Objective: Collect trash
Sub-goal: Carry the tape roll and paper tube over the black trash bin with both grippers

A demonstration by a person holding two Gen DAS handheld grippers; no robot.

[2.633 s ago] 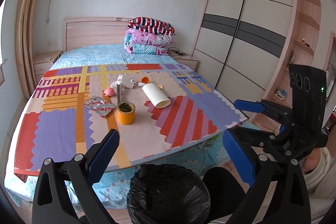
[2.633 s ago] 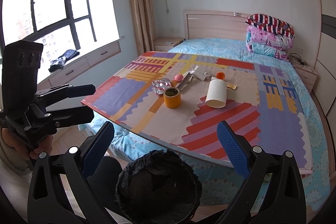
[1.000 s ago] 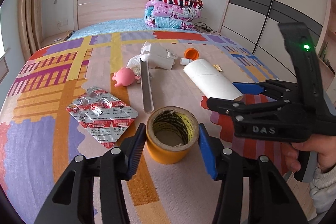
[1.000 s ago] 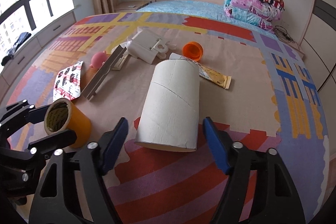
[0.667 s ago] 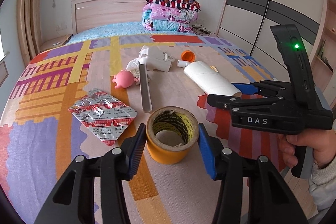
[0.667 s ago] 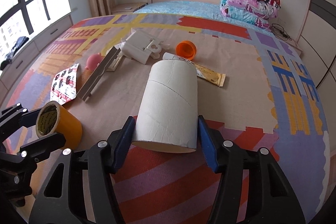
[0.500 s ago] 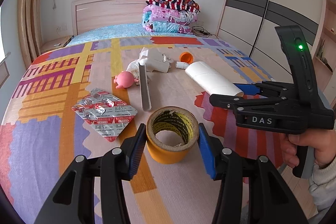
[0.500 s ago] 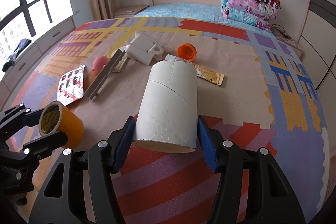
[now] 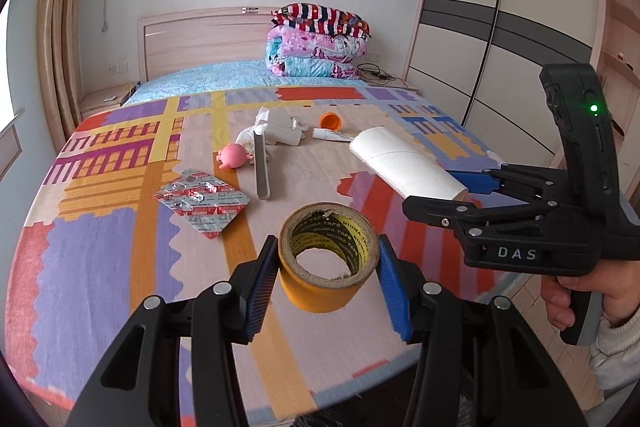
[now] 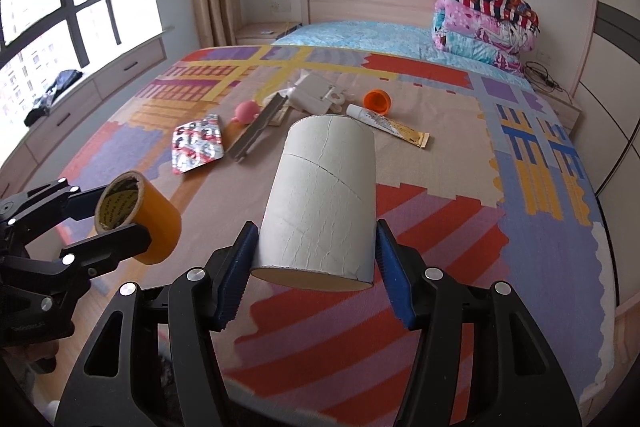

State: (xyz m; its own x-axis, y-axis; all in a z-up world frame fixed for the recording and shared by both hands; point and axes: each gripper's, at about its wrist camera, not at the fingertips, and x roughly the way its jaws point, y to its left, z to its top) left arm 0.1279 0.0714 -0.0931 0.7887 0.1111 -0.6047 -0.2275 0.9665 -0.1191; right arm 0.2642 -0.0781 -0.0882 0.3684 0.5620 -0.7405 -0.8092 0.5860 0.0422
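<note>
The tape roll (image 9: 329, 255) sits clenched between the left gripper (image 9: 328, 279) jaws, lifted clear of the mat (image 9: 100, 247) and tilted so its open core faces the camera; the blue pads press its orange sides. The cardboard tube (image 10: 320, 203) is gripped the same way in the right gripper (image 10: 316, 267), jaws clamped on its near end while the far end juts forward and up over the bed. Both pieces look airborne, just beside each other, the tube to the right of the left jaws.

Ahead of both jaws, loose trash lies on the mat: a blister pack (image 9: 202, 201), a grey strip (image 9: 262, 163), a pink toy (image 9: 234, 155), a white clump (image 9: 280, 131), an orange cap (image 9: 331, 121) and a small tube (image 10: 388, 126).

Risks, as I judge them: the tube is held only at one end, so its long free part could lever it out of the pads on a quick swing. Its wall is already cracked and may crush under pressure. The tape's smooth, rounded side could roll out if the grip slackens. Carried this near, the two loads may knock together.
</note>
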